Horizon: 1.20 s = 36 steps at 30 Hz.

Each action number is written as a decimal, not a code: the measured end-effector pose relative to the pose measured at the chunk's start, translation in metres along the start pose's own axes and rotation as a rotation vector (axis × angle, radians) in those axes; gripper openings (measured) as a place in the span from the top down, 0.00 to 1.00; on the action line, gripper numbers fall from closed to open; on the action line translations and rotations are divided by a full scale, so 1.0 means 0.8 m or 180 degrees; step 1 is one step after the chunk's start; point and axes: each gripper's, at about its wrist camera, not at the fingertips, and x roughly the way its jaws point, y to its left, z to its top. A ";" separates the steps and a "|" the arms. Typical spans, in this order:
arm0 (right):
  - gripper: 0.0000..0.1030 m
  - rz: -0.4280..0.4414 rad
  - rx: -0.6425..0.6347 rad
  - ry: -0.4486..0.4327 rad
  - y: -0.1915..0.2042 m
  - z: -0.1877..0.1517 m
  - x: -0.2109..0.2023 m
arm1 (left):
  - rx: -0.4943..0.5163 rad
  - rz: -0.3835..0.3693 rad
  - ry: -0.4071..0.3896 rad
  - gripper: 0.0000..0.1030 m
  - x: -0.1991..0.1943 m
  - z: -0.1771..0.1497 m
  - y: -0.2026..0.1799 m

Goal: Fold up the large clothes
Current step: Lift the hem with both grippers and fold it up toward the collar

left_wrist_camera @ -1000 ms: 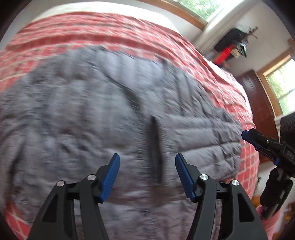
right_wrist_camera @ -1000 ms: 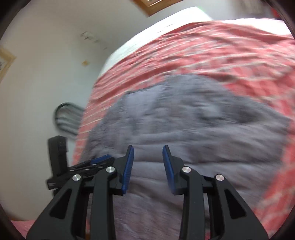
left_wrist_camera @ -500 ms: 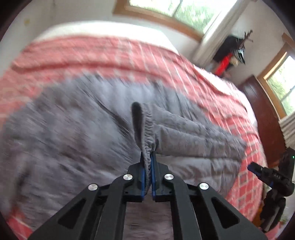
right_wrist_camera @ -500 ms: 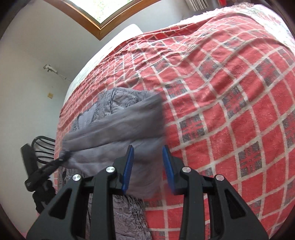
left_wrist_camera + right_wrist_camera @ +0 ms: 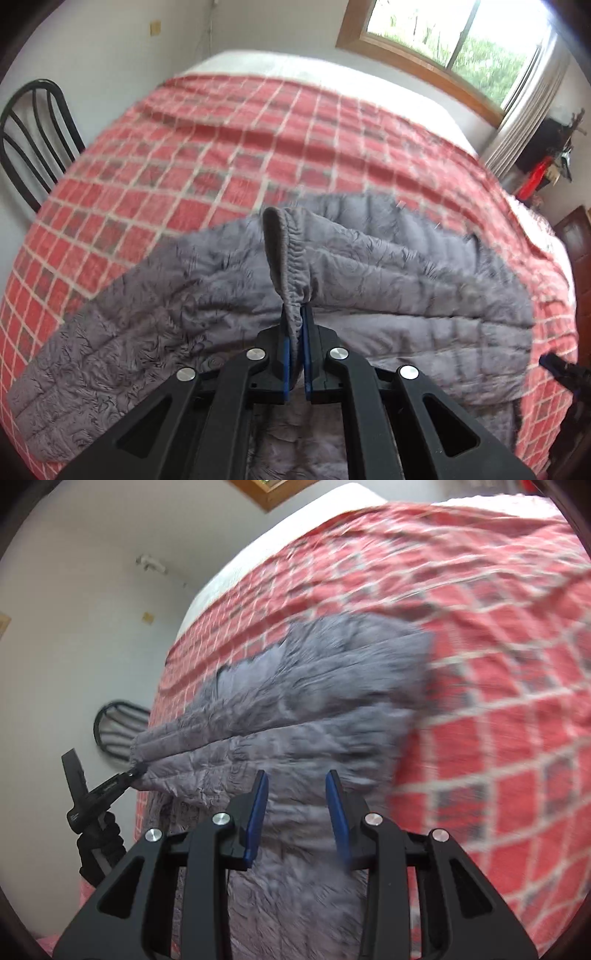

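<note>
A grey quilted puffer jacket (image 5: 388,280) lies spread on a red checked bedspread (image 5: 229,147). My left gripper (image 5: 294,314) is shut on the jacket's elastic sleeve cuff (image 5: 286,251) and holds the sleeve lifted over the jacket body. In the right wrist view the jacket (image 5: 314,716) stretches from that cuff, where the left gripper (image 5: 129,773) pinches it at the left. My right gripper (image 5: 297,786) is open and empty, just above the jacket's near part. The right gripper's tip shows at the left wrist view's right edge (image 5: 557,365).
A black metal chair (image 5: 33,136) stands left of the bed, also in the right wrist view (image 5: 118,731). A window (image 5: 454,40) is behind the bed. A dark wooden door (image 5: 576,258) and red and black items (image 5: 543,166) are at the right.
My left gripper closed on the sleeve cuff and lifted it, drawing the sleeve across the jacket. My right gripper stayed open and swung over the jacket's near part.
</note>
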 end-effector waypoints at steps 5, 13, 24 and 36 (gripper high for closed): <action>0.70 -0.0448 -0.0036 0.0250 0.002 -0.004 0.044 | 0.0029 0.0111 0.0170 0.92 0.038 -0.023 0.007; 0.72 -0.0661 -0.0059 0.0546 -0.009 -0.009 0.060 | 0.0013 0.0264 0.0270 0.73 0.037 -0.016 0.020; 0.70 -0.0560 -0.0396 0.0441 0.093 0.072 0.088 | 0.0427 0.0018 0.0125 0.75 0.024 0.020 -0.112; 0.72 -0.0715 -0.0121 0.0771 0.063 0.092 0.154 | 0.0598 0.0081 0.0451 0.74 0.096 0.017 -0.141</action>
